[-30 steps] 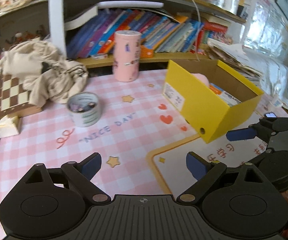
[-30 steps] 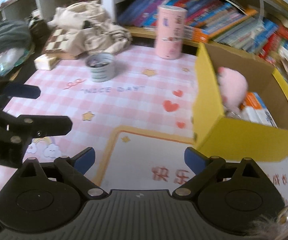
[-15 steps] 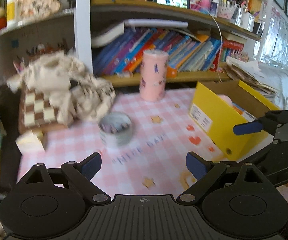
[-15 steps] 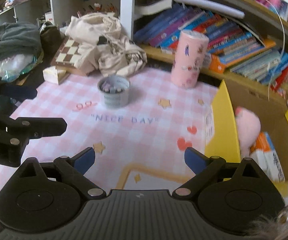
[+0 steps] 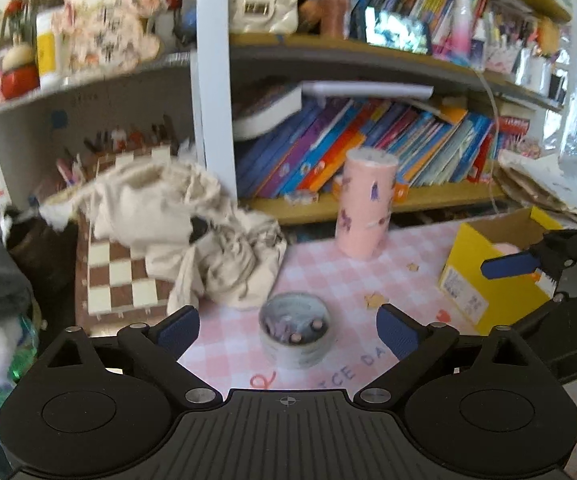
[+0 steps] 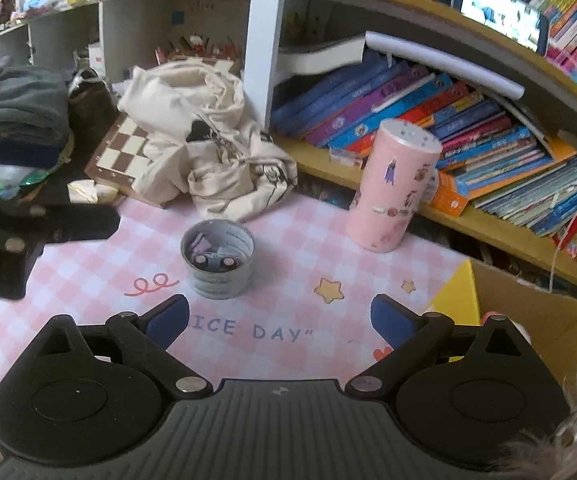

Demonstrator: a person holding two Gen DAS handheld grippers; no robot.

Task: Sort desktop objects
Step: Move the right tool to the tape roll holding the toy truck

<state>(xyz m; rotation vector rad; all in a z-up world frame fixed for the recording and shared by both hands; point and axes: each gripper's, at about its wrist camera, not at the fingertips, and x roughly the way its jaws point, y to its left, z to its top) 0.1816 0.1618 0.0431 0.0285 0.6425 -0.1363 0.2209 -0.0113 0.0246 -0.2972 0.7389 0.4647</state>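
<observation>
Two small round-ended items, perhaps batteries though the view is too soft to be sure, sit among scraps inside the grey tin, which stands upright on the pink checked mat near its back-left part. In the left wrist view the tin lies between the spread blue-padded fingers. Just behind the tin, a heap of cream cloth spills over a chessboard. To the tin's right, well apart from it, stands the tall pink cylinder, close against the lowest shelf of leaning books. Farther right is the yellow box, open-topped, with something pink showing inside it in the left wrist view. The left gripper hangs above the mat with its jaws spread wide and nothing between them. The right gripper is likewise released and empty, over the "NICE DAY" lettering.
</observation>
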